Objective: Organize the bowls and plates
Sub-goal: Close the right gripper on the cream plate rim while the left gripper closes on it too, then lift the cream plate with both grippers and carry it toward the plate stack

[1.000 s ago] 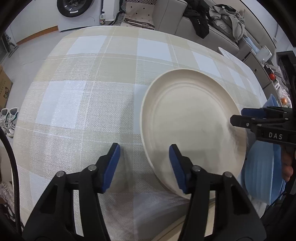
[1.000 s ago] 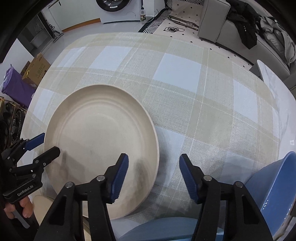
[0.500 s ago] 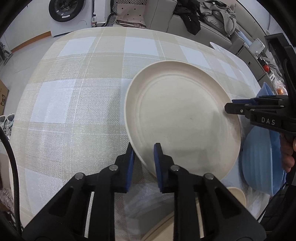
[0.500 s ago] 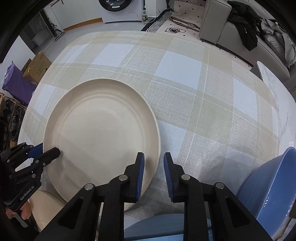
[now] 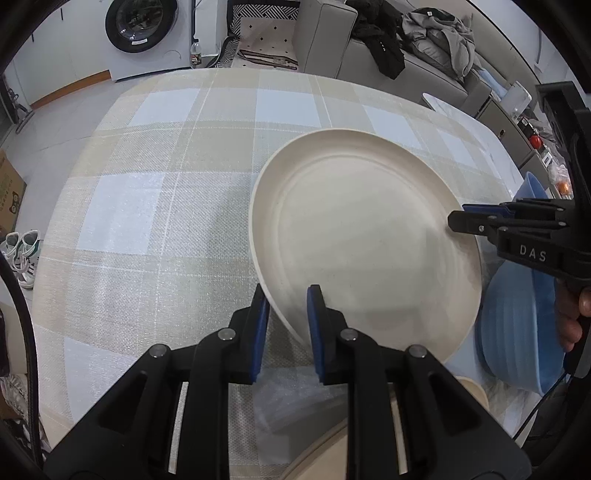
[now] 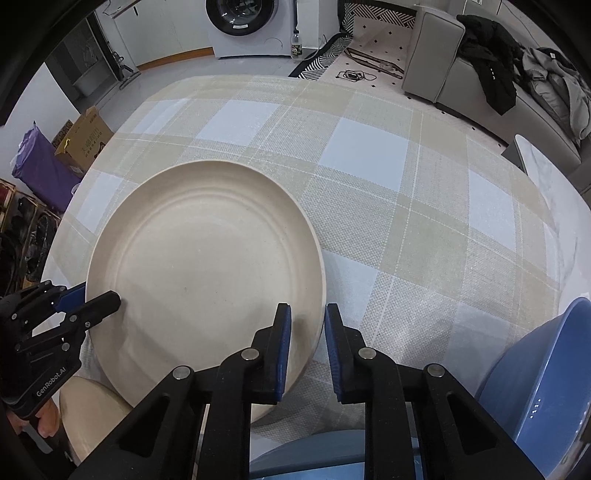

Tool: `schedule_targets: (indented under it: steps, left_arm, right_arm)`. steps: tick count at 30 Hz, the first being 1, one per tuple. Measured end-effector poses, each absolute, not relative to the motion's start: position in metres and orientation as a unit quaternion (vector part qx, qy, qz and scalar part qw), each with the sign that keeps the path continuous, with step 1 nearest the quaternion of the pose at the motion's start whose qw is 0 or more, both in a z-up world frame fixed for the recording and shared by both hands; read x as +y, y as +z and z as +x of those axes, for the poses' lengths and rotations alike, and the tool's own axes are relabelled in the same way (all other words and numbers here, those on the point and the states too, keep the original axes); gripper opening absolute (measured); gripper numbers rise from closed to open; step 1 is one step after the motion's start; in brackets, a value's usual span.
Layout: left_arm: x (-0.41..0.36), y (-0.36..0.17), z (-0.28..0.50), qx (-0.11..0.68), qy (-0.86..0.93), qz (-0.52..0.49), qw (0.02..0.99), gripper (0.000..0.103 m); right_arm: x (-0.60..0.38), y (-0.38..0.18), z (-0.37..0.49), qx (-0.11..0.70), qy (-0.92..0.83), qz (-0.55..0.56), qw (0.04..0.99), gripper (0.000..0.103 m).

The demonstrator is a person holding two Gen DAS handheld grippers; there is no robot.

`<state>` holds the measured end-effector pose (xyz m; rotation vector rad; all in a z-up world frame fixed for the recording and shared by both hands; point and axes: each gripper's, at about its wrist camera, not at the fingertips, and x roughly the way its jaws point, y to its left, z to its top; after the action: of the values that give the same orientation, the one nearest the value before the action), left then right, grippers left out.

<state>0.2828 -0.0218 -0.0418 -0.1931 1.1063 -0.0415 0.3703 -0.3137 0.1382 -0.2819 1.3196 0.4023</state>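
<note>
My left gripper (image 5: pixel 286 315) and right gripper (image 6: pixel 307 332) have just clamped opposite rims of the cream plate (image 5: pixel 364 240), at 6 o'clock; it now tilts off the tablecloth (image 5: pixel 155 184), ready to carry.

floor (image 6: pixel 177 79): pale, glossy | washing machine (image 6: pixel 242 26): by far wall | grey sofa (image 6: pixel 436 55): clothes heaped on it

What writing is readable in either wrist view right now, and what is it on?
"DAS": on the right gripper body.
"GenRobot.AI": on the left gripper body.
Cardboard box print: too blurred to read.
Bottle label: too small.
</note>
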Motion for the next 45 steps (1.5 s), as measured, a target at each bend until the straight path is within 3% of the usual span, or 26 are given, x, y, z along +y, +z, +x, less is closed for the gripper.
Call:
schedule_targets:
  steps: [45]
  left_arm:
    - [-0.016, 0.068, 0.157, 0.428, 0.0, -0.086, 0.899, 0.018]
  right_arm:
    - [-0.297, 0.23, 0.285, 0.517, 0.197, -0.119, 0.824, 0.019]
